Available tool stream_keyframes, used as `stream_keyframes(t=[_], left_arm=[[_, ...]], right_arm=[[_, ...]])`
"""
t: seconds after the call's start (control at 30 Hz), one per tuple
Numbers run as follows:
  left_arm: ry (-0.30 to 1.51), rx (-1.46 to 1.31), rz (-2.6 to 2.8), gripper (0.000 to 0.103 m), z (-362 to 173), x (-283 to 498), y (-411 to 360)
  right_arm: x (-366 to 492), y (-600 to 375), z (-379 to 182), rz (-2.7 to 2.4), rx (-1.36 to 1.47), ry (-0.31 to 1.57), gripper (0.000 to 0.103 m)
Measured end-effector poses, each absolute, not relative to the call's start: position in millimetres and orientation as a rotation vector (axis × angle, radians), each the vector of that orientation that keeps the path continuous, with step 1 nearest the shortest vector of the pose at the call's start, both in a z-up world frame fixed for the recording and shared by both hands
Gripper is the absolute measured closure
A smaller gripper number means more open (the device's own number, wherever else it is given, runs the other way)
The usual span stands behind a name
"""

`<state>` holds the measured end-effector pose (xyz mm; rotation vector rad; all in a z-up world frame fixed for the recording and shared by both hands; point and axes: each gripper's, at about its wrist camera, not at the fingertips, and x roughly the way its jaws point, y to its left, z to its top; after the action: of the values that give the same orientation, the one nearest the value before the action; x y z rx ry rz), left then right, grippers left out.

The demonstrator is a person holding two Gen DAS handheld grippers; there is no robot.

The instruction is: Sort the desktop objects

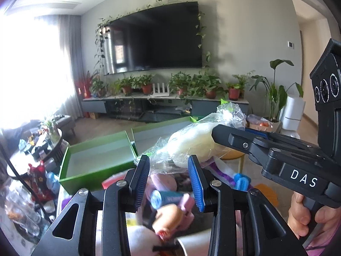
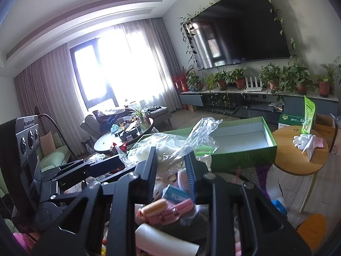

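Left gripper (image 1: 169,177) is pinching the near end of a clear bag (image 1: 191,145); the crumpled plastic is spanning between its blue pads (image 1: 141,181), so the jaws are standing partly apart around it. Right gripper (image 2: 171,167) is clamping the far right end of the same bag, with film bunching between its fingers and sticking up past the tips. A hand (image 1: 302,215) is holding the right gripper's handle at the right edge of the left wrist view. The bag is hanging in the air between the two grippers, carrying a pale white-yellow lump inside, and sitting just above a messy pile on the desk.

Under the left gripper, a blue tube (image 1: 164,198) is lying across a pink item (image 1: 187,204), and an orange cylinder (image 1: 168,215) is lying just near of them. A white roll (image 2: 162,241) is lying nearest in the right wrist view.

Left of the bag, a green box (image 1: 96,162) is standing open, showing a white inside. A second box (image 1: 162,130) is standing right behind the bag.

Far right, a round table (image 2: 298,162) is carrying white gloves (image 2: 302,140). A TV (image 1: 155,38) is hanging on the far wall.
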<state>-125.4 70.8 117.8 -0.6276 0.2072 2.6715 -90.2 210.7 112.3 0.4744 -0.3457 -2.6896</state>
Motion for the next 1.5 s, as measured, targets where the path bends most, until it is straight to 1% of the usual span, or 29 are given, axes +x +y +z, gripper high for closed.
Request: stream_keyframes(t=[0.33, 0.73, 0.83, 1.17, 1.37, 1.5], left_arm=[[0.224, -0.65, 2.65, 0.065, 128, -169, 72], [0.214, -0.688, 2.624, 0.065, 125, -215, 77], [0.237, -0.679, 2.628, 0.065, 123, -225, 79], [0.243, -0.76, 2.602, 0.065, 112, -262, 86], [0.253, -0.818, 2.592, 0.065, 103, -281, 89], [0.263, -0.843, 2.57, 0.065, 96, -294, 94]], right_arm=[[-132, 212, 126, -2.691, 0.5, -0.374, 0.076], [-186, 215, 131, -2.698, 0.56, -0.401, 0.076], [-196, 215, 132, -2.709, 0.567, -0.393, 0.076], [-238, 217, 125, -2.721, 0.663, -0.421, 0.076], [-262, 220, 113, -2.704, 0.736, -0.463, 0.076], [-274, 218, 105, -2.705, 0.764, -0.454, 0.076]])
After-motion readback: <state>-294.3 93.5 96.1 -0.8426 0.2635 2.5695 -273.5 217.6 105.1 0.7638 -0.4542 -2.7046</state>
